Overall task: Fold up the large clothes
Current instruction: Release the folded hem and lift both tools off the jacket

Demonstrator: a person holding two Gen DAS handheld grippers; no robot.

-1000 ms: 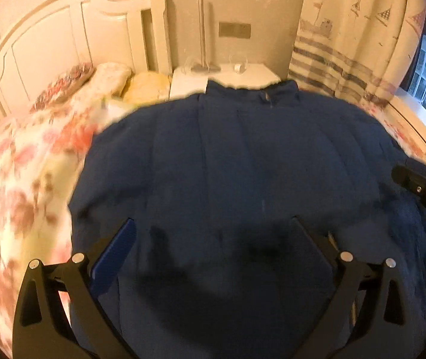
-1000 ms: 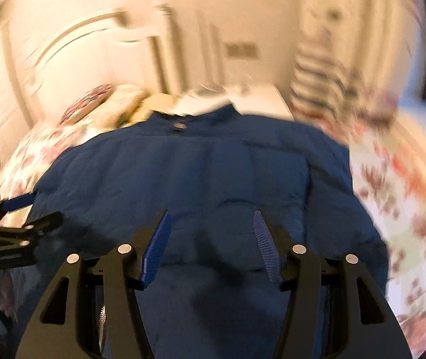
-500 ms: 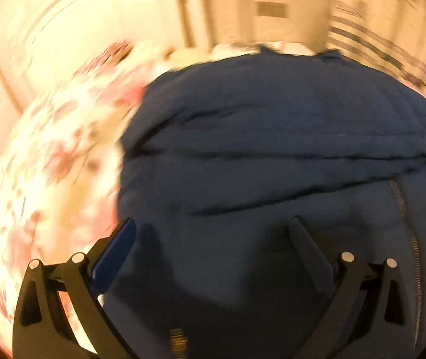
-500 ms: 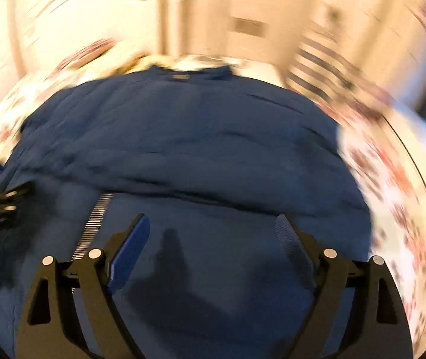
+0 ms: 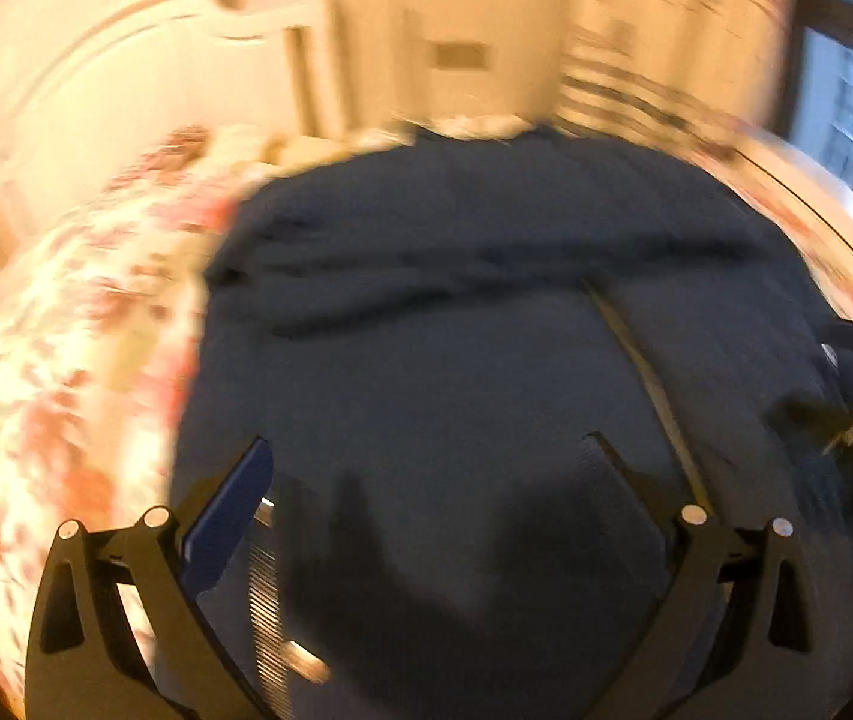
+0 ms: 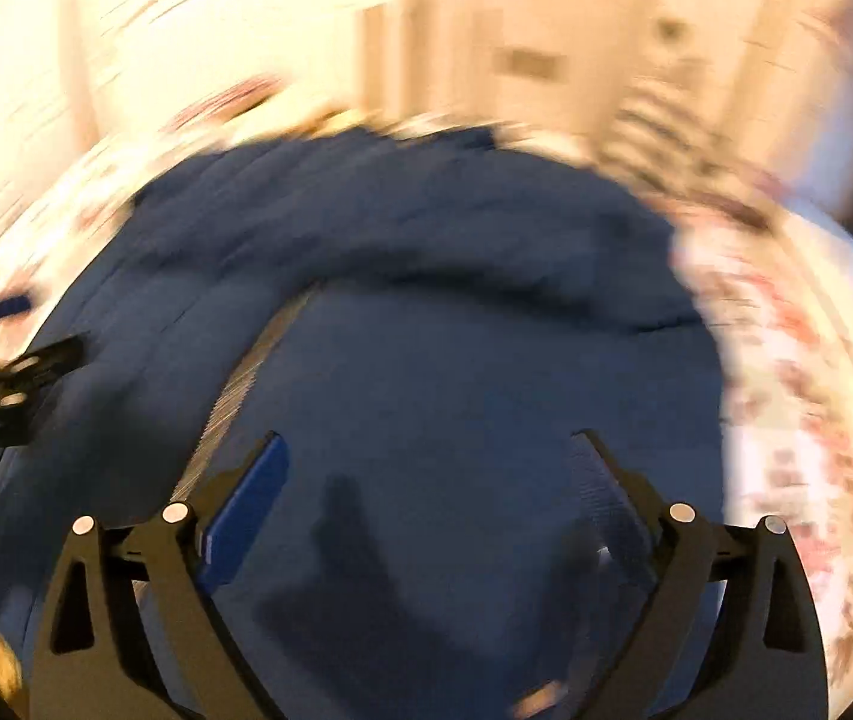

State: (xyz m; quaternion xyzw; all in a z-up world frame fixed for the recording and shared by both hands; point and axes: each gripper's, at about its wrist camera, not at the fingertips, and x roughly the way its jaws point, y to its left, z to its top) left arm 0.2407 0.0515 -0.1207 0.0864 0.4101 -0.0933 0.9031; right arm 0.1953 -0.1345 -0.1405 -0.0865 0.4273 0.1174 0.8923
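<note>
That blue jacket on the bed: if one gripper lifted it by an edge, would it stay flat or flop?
The jacket would probably flop: its bottom half already lies doubled over in a soft, rounded fold. The puffy quilting suggests it is light for its bulk. The zipper edge may be a firmer spot to pinch, though blur hides detail.

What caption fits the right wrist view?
Right tongs, jaws opening and empty, above a navy padded jacket folded on a floral bedspread.

jacket [image 5: 486, 360] | dark blue, padded | lying spread on the bed | near hem folded up over the middle, zipper [image 5: 648, 378] showing | collar far
</note>
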